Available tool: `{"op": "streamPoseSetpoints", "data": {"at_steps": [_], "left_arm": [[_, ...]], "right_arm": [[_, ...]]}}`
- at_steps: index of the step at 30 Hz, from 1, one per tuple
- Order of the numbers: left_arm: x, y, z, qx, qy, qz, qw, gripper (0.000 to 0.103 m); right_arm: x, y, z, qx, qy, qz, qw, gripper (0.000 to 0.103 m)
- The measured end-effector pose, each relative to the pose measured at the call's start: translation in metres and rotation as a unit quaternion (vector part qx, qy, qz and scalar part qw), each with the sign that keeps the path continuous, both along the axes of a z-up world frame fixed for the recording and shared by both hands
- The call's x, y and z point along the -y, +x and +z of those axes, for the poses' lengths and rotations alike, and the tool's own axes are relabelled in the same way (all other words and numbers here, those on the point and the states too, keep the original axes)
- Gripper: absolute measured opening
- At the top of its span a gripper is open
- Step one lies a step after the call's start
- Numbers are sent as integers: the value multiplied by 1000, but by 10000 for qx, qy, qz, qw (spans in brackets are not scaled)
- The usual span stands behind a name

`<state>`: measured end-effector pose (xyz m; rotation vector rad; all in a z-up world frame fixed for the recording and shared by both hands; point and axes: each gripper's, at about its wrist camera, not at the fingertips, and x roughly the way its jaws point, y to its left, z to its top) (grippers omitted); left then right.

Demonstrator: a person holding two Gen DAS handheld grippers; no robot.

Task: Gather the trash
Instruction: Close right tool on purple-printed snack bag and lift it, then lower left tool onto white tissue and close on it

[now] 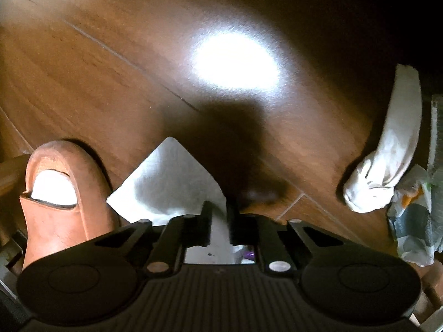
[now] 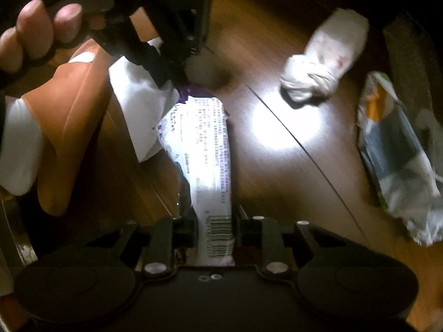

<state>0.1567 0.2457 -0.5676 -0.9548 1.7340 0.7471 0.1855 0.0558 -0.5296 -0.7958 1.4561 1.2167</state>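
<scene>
Right, the left wrist view first: the left gripper (image 1: 218,215) is pointing steeply down at the wooden floor (image 1: 110,63), and its jaws are sitting nearly together, pinching a corner of the white paper napkin (image 1: 169,179). Most of the napkin is fanning out up and to the left of the jaws, just beside the orange slipper (image 1: 63,188). Taking that slipper as our mark, a crumpled white wad (image 1: 387,166) is lying well apart from it on the far right, with a printed wrapper (image 1: 412,221) just beyond.

Now the right wrist view: the right gripper (image 2: 216,227) is standing narrow around the barcode end of a long white snack wrapper (image 2: 205,152); the pads look to be pressing on it. Its long axis is running straight ahead from the jaws, toward the napkin (image 2: 138,105) next to the slipper (image 2: 69,127). The left gripper (image 2: 166,63), gripped by the person's hand (image 2: 36,33), is coming down right at the wrapper's far end. So both grips are sitting close beside the slipper, and any lift, I'd judge, is wanting the two hands rising apart so they don't tangle. The wad (image 2: 318,63) and printed wrapper (image 2: 398,149) are lying on the right gripper's side, so that hand looks nearer for them.
</scene>
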Motion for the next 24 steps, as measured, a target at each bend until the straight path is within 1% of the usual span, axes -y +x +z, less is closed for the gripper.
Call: {"op": "streamPoseSetpoints", "data": {"at_steps": [1, 5, 10, 15, 19, 21, 24], "left_arm": [[1, 2, 4, 39, 47, -16, 10000, 7], [5, 10, 17, 175, 66, -44, 9998, 5], [16, 21, 38, 317, 80, -204, 9993, 4], [34, 29, 77, 548, 120, -358, 9978, 4], [47, 28, 114, 730, 203, -476, 9960, 4], [47, 28, 127, 827, 214, -465, 9953, 4], [42, 20, 141, 984, 337, -593, 9928, 5]], "right_arm": [[4, 2, 2, 30, -20, -83, 10000, 20], [20, 11, 17, 90, -47, -532, 9985, 19], [42, 21, 48, 191, -8, -1132, 9934, 19], [64, 27, 86, 327, 48, -1591, 9867, 19], [84, 35, 131, 503, 162, -1831, 9817, 19], [95, 42, 161, 542, 312, -2012, 9775, 19], [114, 42, 207, 602, 610, -2312, 9691, 19]]}}
